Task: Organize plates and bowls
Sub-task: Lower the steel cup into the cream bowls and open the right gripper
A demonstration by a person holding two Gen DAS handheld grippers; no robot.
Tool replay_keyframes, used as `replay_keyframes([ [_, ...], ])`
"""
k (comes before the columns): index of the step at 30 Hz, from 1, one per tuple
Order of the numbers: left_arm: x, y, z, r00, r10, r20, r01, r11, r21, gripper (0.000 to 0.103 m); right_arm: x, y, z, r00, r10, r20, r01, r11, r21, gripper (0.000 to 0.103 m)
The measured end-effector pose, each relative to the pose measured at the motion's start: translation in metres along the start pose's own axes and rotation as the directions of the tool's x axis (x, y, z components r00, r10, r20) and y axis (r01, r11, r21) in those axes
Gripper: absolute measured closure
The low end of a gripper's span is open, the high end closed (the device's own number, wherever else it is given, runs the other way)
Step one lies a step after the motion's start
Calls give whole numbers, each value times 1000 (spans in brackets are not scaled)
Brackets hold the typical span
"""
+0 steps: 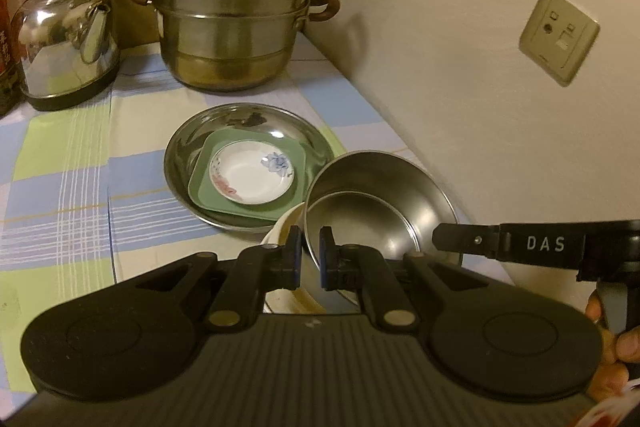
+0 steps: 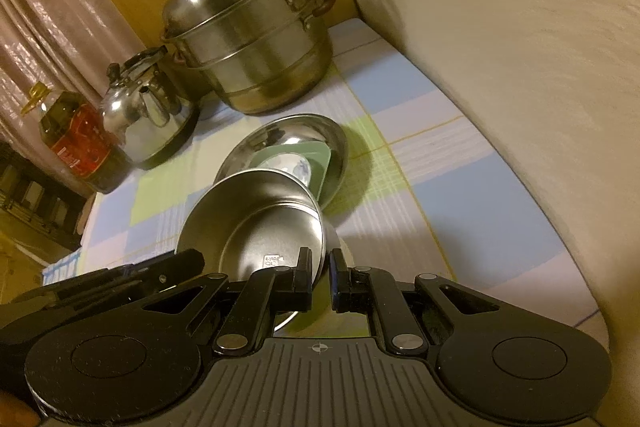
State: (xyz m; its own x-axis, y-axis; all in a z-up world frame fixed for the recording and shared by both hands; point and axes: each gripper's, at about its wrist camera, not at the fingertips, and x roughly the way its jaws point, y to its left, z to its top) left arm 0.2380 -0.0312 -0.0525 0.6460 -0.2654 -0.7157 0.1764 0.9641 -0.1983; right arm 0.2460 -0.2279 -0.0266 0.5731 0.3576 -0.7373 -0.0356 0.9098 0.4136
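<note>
**One word readable: "DAS"**

White capitals "DAS" stand on the black arm of the right hand-held gripper (image 1: 436, 239), at the right of the left wrist view. A small stamped mark sits on the inside bottom of the steel bowl (image 2: 256, 223) near the camera in the right wrist view; its characters cannot be read. The red label on the oil bottle (image 2: 76, 143) at far left carries pale print, too blurred to read.

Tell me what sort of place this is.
Most likely a home kitchen or dining corner: a stacked steel steamer pot and a kettle stand on a checked tablecloth against a wall, with a cooking oil bottle beside them.
</note>
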Motion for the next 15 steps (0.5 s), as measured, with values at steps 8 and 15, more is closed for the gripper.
replay_keyframes([
  [8, 12, 11, -3, 999, 9, -34, -10, 1000, -15, 96, 18, 0, 0, 1000, 9, -28, -8, 1000, 13, 94],
  [15, 19, 12, -4, 998, 9, -59, -10, 1000, -8, 96, 30, -4, 0, 998, 1, -63, 1, 999, 34, 94],
])
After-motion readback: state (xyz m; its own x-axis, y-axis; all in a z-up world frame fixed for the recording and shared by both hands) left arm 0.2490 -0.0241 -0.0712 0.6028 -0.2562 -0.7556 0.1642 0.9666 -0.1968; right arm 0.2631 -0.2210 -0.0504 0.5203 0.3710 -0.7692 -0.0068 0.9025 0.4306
